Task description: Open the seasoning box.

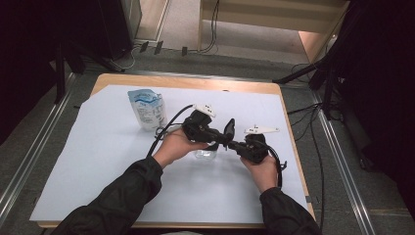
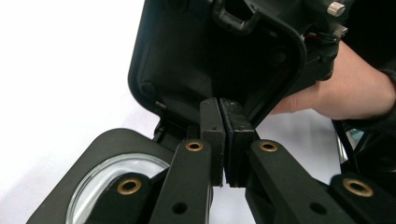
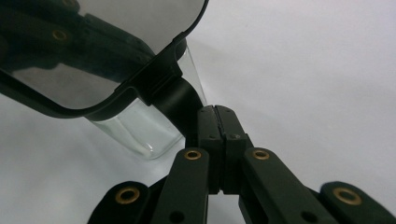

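A clear container (image 1: 205, 154) with a black hinged lid (image 1: 229, 128) is at the middle of the white sheet, between my two grippers. The lid stands raised. My left gripper (image 1: 221, 136) comes from the left. In the left gripper view its jaws are pressed together (image 2: 219, 140) at the lower edge of the lid's inner face (image 2: 187, 56), with the container's round black-rimmed mouth (image 2: 107, 172) below left. My right gripper (image 1: 234, 143) comes from the right, shut (image 3: 216, 140) on the lid's black hinge arm (image 3: 175, 100). The windowed lid (image 3: 93, 51) and clear container wall (image 3: 135, 130) sit beyond it.
A white and blue pouch (image 1: 147, 107) stands upright at the back left of the white sheet (image 1: 98, 161) that covers the wooden table (image 1: 288, 127). Cables trail from both grippers. Beyond the table are floor, black stands and loose wires.
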